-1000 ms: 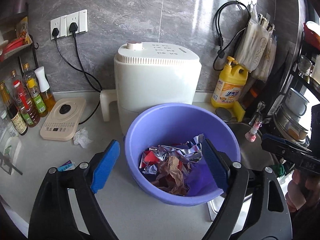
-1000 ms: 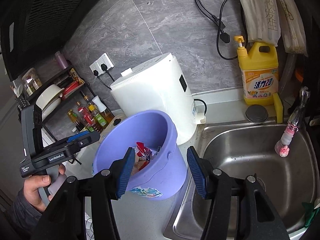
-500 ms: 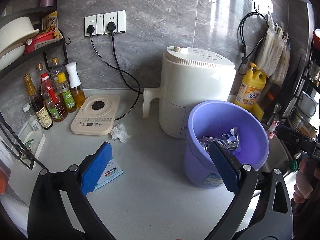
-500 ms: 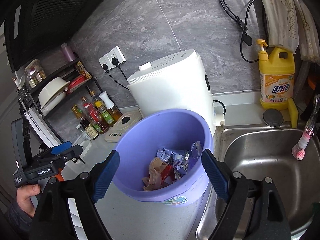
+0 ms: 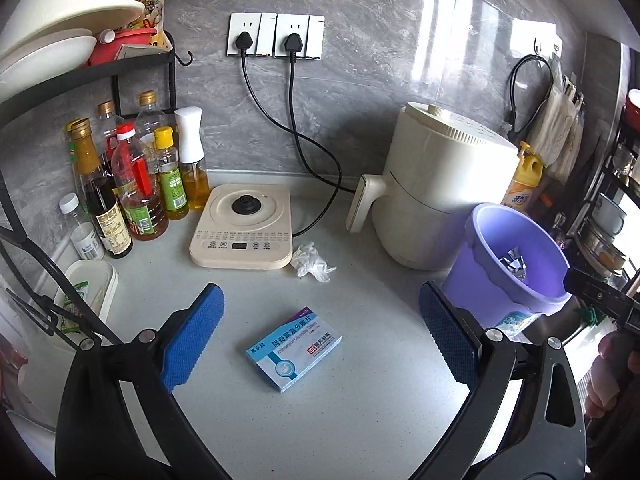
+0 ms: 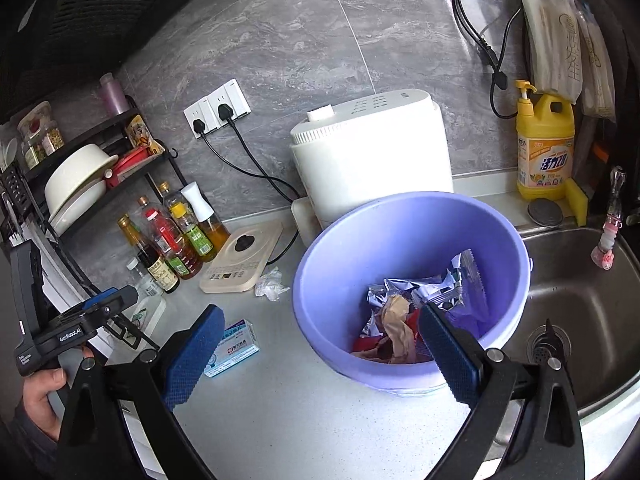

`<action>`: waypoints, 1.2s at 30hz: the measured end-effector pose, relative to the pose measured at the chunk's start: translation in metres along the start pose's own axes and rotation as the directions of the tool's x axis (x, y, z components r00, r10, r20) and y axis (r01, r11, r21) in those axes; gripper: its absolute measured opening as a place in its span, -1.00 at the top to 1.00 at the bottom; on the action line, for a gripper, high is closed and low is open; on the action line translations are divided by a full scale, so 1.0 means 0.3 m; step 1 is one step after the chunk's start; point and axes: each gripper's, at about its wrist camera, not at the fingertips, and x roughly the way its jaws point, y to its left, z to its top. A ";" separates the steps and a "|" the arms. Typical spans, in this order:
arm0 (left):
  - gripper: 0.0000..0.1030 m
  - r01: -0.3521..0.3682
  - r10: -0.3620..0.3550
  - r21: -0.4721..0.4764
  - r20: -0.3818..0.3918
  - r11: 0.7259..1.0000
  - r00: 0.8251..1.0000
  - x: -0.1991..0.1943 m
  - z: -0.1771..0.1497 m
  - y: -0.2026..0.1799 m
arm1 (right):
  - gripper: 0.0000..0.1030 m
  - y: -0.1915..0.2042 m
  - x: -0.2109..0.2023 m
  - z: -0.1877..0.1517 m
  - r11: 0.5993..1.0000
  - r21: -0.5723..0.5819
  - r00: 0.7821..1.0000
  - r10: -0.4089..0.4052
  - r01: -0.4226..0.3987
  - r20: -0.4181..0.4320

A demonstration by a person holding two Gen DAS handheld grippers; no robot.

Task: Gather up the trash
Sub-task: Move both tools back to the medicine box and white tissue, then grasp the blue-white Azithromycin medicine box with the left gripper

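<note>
A: Swinging away from the bucket (image 5: 508, 258), the left tool (image 5: 320, 344) now looks down on the bench (image 5: 360, 412), with its pads wide apart and nothing between them. A second ago it hung right over the bucket's mouth; now the box (image 5: 294, 350) lies flat between its pads, lower in view and not touched.

B: So the next piece is lined up?

A: My guess is yes: the last drop is done and the box is the next pick. The tissue (image 5: 311, 261) is another candidate, crumpled just beside the cooker (image 5: 242, 232), further back.

B: And the right tool?

A: The right tool (image 6: 320, 352) is also spread open and empty. It has pulled back and up, so the bucket's inside shows fully: foil wrappers (image 6: 424, 292), brown paper and something red at the bottom. The bucket stands on the bench by the sink (image 6: 580, 304), in front of the fryer (image 6: 372, 160).

B: Anything readable?

A: The box is white and blue with a purple corner; its large print is Chinese, with a line of Latin letters below that seems to end in "Dispersible Tablets", though I cannot make out the first word. The other handle, seen from the right wrist, reads "GenRobot.AI". The yellow soap bottle (image 6: 546, 144) has a Chinese label too small to read surely.

B: Any concern?

A: The box lies flat and low, so the pads would likely need to close across its narrow sides.
</note>
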 end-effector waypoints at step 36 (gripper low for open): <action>-0.87 0.352 -0.246 0.248 -0.372 0.903 0.895 0.588 -0.244 0.110 | -0.84 0.231 0.138 -0.231 0.929 0.078 0.925 -0.349 0.363 -0.149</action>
